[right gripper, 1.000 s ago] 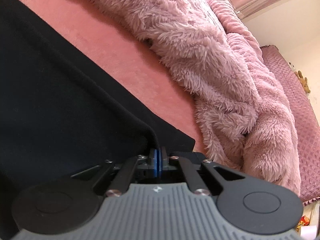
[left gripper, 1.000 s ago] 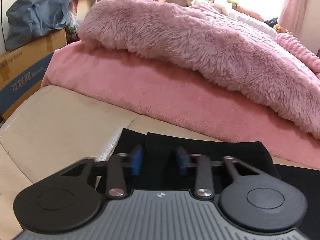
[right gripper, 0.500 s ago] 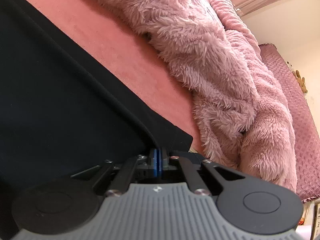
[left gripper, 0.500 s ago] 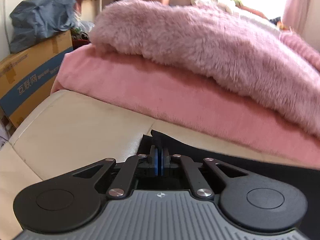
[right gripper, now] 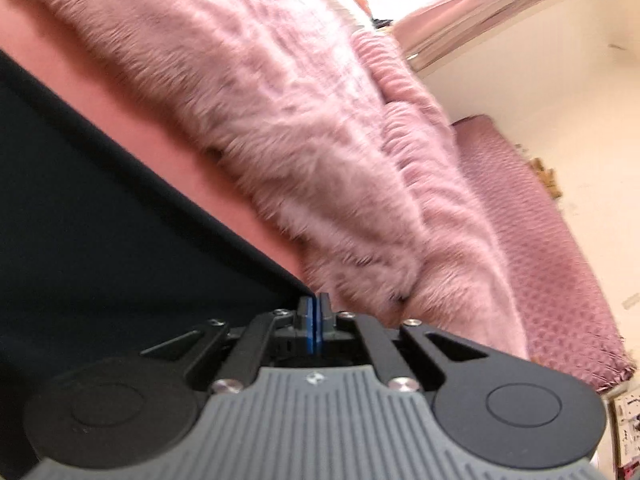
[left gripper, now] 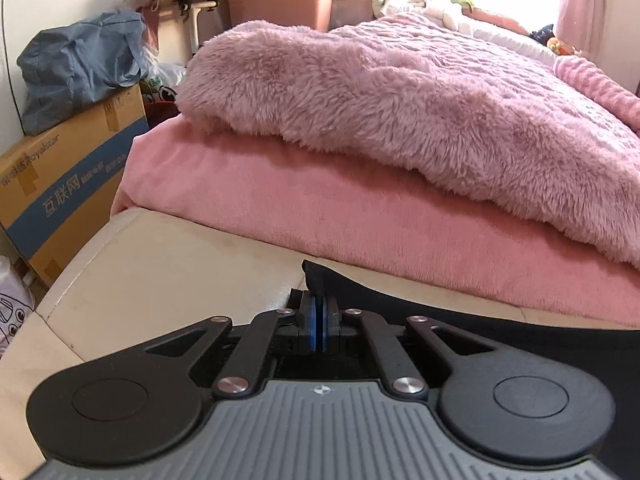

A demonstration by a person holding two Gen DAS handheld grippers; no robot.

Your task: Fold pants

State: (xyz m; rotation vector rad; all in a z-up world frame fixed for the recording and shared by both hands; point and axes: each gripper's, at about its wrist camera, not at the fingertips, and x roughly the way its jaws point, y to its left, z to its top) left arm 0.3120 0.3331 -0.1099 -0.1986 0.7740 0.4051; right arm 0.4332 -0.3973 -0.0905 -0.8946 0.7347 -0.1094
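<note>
A bed fills most of both views, covered by a smooth pink sheet (left gripper: 400,216) with a shaggy mauve blanket (left gripper: 400,92) heaped on top of it; in the right wrist view the same blanket (right gripper: 304,120) runs diagonally across the picture, blurred, with a quilted purple cover (right gripper: 552,248) beyond it. Nearer the left wrist camera lies a cream cushioned surface (left gripper: 168,264), butting against the edge of the sheet. To the left of the bed stands a cardboard box (left gripper: 64,184) with blue printing, and a grey-blue bag (left gripper: 76,68) sits on top of it. The black pants (right gripper: 100,220) spread wide over the lower left of the right wrist view, lying on the pink sheet; in the left wrist view they (left gripper: 460,316) stretch from the gripper off to the right along the cream surface. The left gripper (left gripper: 319,314) has its blue pads pressed together on a corner of the pants, which pokes up in a small peak just above the fingertips. The right gripper (right gripper: 315,312) is likewise clamped tight, its pads meeting on the pants' edge where the dark cloth comes to a point.
</note>
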